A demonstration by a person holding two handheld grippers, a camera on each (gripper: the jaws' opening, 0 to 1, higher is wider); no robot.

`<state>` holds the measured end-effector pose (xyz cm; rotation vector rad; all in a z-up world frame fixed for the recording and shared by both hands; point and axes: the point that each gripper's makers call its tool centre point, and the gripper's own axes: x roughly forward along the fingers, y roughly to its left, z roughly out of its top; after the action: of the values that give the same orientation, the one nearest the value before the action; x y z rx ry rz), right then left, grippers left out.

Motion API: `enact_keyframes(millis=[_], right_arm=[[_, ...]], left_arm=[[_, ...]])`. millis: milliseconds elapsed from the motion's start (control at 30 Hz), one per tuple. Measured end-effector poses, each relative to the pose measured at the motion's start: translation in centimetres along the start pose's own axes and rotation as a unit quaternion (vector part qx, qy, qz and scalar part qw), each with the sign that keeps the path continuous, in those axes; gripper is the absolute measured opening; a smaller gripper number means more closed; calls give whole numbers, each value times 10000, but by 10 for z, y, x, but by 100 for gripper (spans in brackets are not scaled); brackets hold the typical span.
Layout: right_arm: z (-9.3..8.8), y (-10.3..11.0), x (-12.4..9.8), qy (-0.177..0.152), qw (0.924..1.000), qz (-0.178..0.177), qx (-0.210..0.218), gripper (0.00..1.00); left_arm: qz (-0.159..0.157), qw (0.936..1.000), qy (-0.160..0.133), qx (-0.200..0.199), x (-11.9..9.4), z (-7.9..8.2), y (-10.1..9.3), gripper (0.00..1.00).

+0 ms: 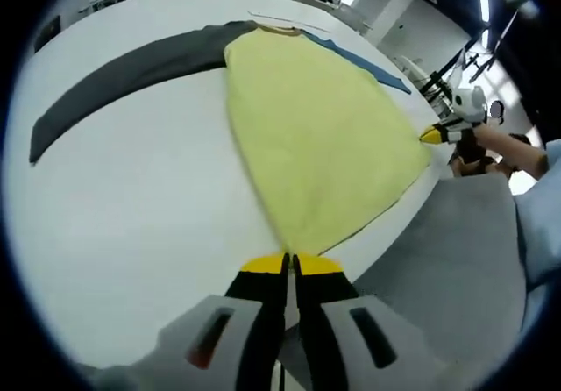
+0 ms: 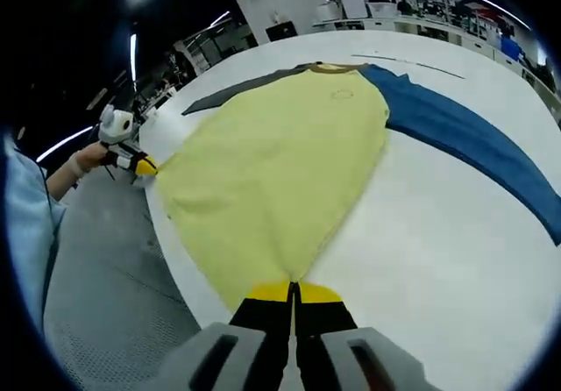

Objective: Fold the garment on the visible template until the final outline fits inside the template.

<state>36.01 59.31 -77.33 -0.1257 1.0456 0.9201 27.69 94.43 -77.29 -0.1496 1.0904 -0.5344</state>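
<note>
A garment with a yellow body [image 1: 316,128], a grey sleeve [image 1: 123,75] and a blue sleeve [image 2: 465,132] lies spread flat on the white table [image 1: 131,216]. My left gripper [image 1: 290,263] is shut on one bottom corner of the yellow hem, at the table's near edge. My right gripper [image 2: 294,292] is shut on the other hem corner. Each gripper also appears in the other's view: the right gripper [image 1: 434,133] at the far hem corner, the left gripper [image 2: 145,167] likewise. The brown collar [image 2: 331,67] points away from both.
A thin dark line [image 2: 412,63] runs on the table beyond the collar. Grey carpet [image 1: 456,259] lies below the table edge. A person's hand [image 2: 88,159] and pale blue sleeve [image 2: 26,224] hold the left gripper. Desks and shelves stand far behind.
</note>
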Motion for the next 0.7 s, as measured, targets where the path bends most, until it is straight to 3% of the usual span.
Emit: enact_keyframes(millis=[467, 600, 700], right_arm=[[-2, -2, 2, 95, 9998, -31, -174, 0], [-3, -1, 2, 139, 9993, -23, -356, 0], [-3, 0, 1, 126, 9990, -33, -426, 1]], left_arm=[[-9, 9999, -130, -32, 0, 0, -1, 0], [-90, 9997, -233, -3, -1, 1, -2, 1], [-94, 9987, -497, 54, -8, 9, 1, 6]])
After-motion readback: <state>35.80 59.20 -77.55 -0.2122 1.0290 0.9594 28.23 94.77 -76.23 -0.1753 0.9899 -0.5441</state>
